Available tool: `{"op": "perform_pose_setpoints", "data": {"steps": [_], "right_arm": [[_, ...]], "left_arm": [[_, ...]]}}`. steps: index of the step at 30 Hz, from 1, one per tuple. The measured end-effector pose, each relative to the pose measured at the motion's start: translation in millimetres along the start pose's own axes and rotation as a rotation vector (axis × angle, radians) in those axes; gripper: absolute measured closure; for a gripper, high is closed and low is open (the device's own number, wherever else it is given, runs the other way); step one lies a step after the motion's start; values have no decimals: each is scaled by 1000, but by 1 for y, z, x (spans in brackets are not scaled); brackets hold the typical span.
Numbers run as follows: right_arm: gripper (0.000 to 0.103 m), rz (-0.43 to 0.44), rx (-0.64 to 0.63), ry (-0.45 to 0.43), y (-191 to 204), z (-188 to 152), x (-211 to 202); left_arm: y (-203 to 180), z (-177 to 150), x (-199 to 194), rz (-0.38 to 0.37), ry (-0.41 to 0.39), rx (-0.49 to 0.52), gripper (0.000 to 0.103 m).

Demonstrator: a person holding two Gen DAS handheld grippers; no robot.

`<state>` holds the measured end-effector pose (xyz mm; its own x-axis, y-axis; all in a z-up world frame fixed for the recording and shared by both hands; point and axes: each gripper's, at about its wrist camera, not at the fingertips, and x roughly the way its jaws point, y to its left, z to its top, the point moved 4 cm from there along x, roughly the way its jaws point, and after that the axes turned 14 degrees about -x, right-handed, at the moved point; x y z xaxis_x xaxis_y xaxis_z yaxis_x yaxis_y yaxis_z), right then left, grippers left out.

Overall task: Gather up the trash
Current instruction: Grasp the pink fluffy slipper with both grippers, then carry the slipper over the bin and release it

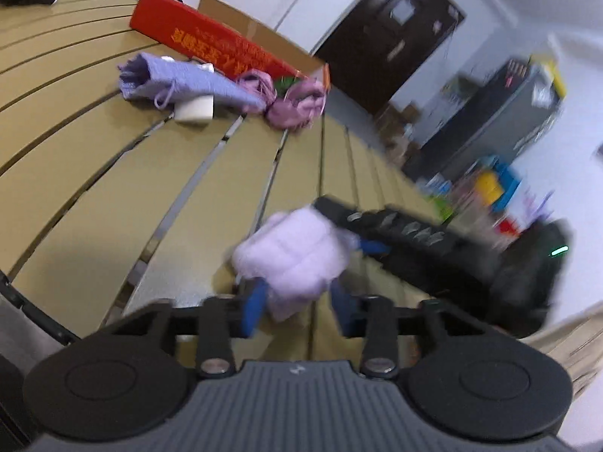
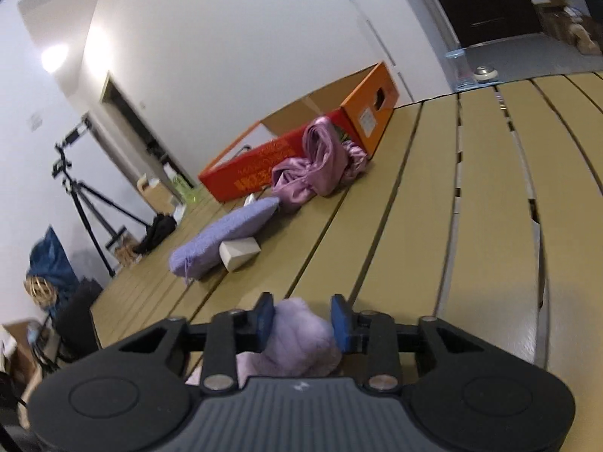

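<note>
A pale lilac fluffy bundle (image 1: 294, 252) lies just above the tan slatted table (image 1: 94, 188). My left gripper (image 1: 297, 293) has its blue pads pressed against both sides of it, and the bundle bulges out beyond the fingertips. My right gripper (image 1: 361, 241) reaches in from the right in the left wrist view and meets the same bundle at its far side. In the right wrist view the bundle (image 2: 297, 339) fills the gap between the right gripper's (image 2: 303, 312) blue pads, which touch it on both sides. This view is motion-blurred.
Farther along the table stand an open red-orange cardboard box (image 1: 211, 34) (image 2: 301, 139), a purple knitted pouch (image 1: 181, 79) (image 2: 222, 233), a small white box (image 1: 196, 109) (image 2: 241, 252) and a pink satin cloth (image 1: 297, 105) (image 2: 320, 165). A tripod (image 2: 86, 196) stands off the table's left end.
</note>
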<state>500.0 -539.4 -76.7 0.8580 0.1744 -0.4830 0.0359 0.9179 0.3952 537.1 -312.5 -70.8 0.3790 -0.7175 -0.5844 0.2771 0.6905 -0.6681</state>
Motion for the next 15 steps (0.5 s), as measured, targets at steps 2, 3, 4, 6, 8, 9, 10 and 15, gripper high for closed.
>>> {"op": "perform_pose_setpoints", "data": {"steps": [2, 3, 4, 6, 8, 9, 10, 15], "right_arm": [[82, -17, 27, 11, 3, -7, -11], [84, -6, 47, 16, 5, -10, -18], [85, 15, 57, 14, 8, -12, -25], [82, -8, 30, -30, 15, -11, -34], [82, -34, 7, -56, 15, -8, -40], [81, -39, 25, -65, 12, -8, -40], [80, -39, 31, -63, 10, -7, -43], [66, 5, 19, -40, 14, -9, -48]], "left_arm": [[9, 7, -6, 24, -60, -33, 81], [17, 16, -11, 16, -96, -77, 82], [25, 24, -14, 10, -122, -119, 82], [34, 33, -21, 9, -135, -153, 82], [32, 35, -25, -11, -148, -136, 76], [29, 33, -29, -18, -156, -124, 69], [28, 32, -31, -23, -166, -116, 50], [21, 33, -14, -19, -128, -63, 41]]}}
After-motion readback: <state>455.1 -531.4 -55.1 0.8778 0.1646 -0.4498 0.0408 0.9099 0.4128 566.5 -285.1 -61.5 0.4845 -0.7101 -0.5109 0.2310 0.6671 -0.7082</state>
